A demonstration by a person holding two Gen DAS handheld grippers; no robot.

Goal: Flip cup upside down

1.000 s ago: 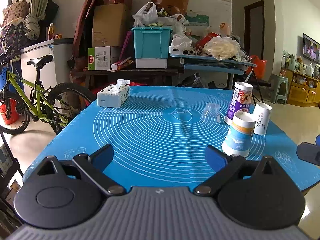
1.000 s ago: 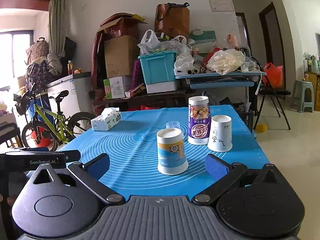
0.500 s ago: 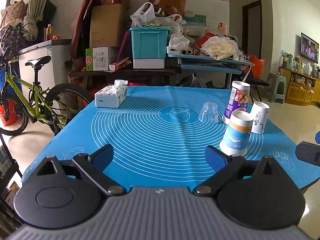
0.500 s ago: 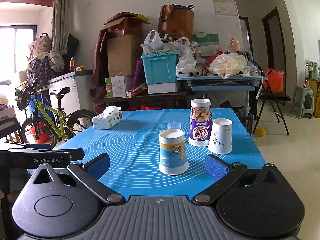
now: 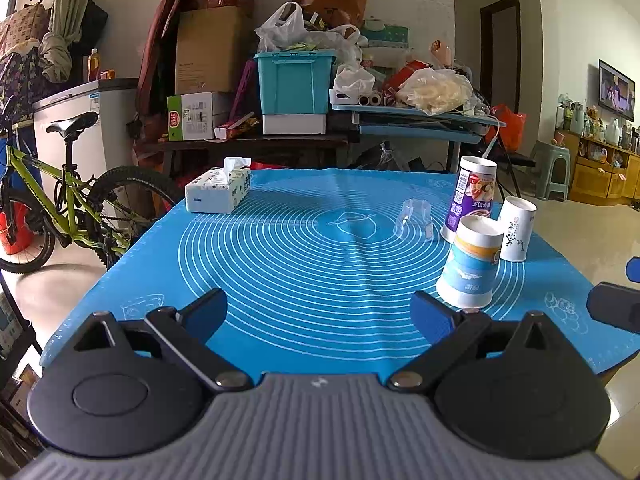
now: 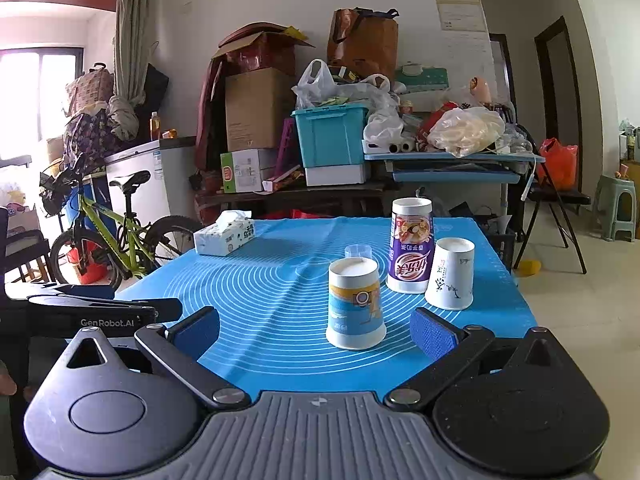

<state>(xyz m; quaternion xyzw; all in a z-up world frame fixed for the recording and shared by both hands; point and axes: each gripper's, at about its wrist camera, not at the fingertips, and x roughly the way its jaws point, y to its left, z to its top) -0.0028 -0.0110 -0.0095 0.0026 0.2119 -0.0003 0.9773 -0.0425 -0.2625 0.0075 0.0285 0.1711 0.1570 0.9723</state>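
Several cups stand upside down on the blue mat (image 5: 304, 264), also in the right wrist view (image 6: 272, 288). A blue-and-orange paper cup (image 5: 470, 266) (image 6: 355, 303) is nearest. Behind it stand a tall purple cup (image 5: 472, 197) (image 6: 412, 245), a white printed cup (image 5: 517, 234) (image 6: 451, 273) and a small clear plastic cup (image 5: 414, 223) (image 6: 358, 251). My left gripper (image 5: 320, 314) is open and empty at the mat's near edge, left of the cups; it also shows in the right wrist view (image 6: 100, 312). My right gripper (image 6: 314, 334) is open and empty just in front of the blue-and-orange cup.
A tissue box (image 5: 218, 192) (image 6: 224, 234) sits at the mat's far left. A green bicycle (image 5: 60, 200) leans left of the table. Boxes, a teal bin (image 5: 294, 82) and bags crowd the shelves behind. The table edge drops off on the right.
Both grippers have drifted slightly toward the table; the cups look a little nearer. Neither jaw has changed and no cup has moved.
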